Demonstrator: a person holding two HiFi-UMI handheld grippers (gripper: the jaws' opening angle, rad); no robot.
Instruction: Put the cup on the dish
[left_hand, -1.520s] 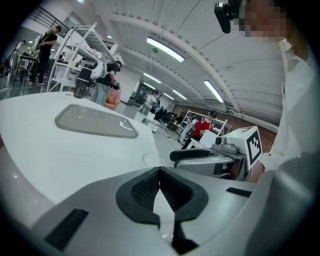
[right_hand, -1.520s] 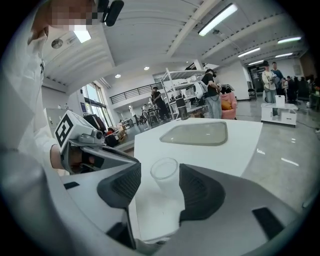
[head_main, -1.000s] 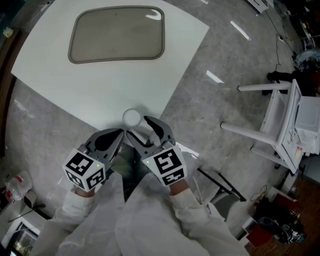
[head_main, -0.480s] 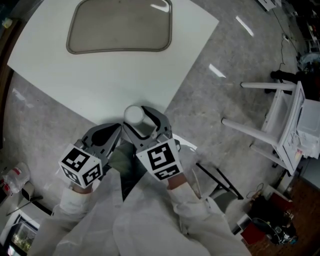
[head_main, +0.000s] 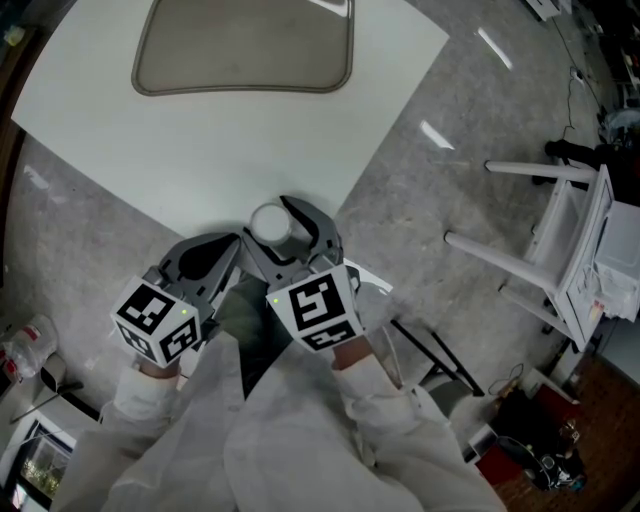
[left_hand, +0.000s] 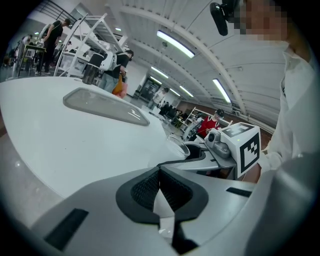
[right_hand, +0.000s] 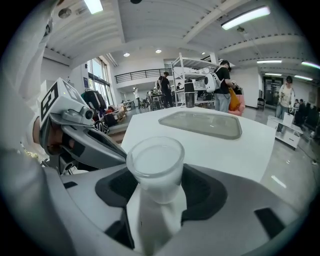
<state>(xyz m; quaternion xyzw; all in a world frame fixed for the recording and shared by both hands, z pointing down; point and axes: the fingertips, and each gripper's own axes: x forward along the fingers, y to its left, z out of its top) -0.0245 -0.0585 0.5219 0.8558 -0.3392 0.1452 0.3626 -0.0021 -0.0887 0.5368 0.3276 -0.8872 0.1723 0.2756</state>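
A frosted white cup (head_main: 270, 223) stands upright between the jaws of my right gripper (head_main: 279, 227), which is shut on it just over the near edge of the white table (head_main: 200, 170). In the right gripper view the cup (right_hand: 155, 167) fills the gap of the right gripper (right_hand: 156, 186). The dish (head_main: 240, 45), a shallow grey-brown tray with rounded corners, lies empty at the table's far side, well beyond the cup. My left gripper (head_main: 232, 250) hangs close beside the right one; its pads (left_hand: 150, 189) meet with nothing between them.
The dish (right_hand: 202, 124) is straight ahead of the cup across bare tabletop. A white frame stand (head_main: 560, 250) stands on the grey floor to the right. Clutter lies on the floor at lower left and lower right. People and shelving are far behind the table.
The cup looks larger and nearer to the head camera, lifted a little in the right gripper. Both grippers have shifted slightly; the dish has slid toward the top of the view.
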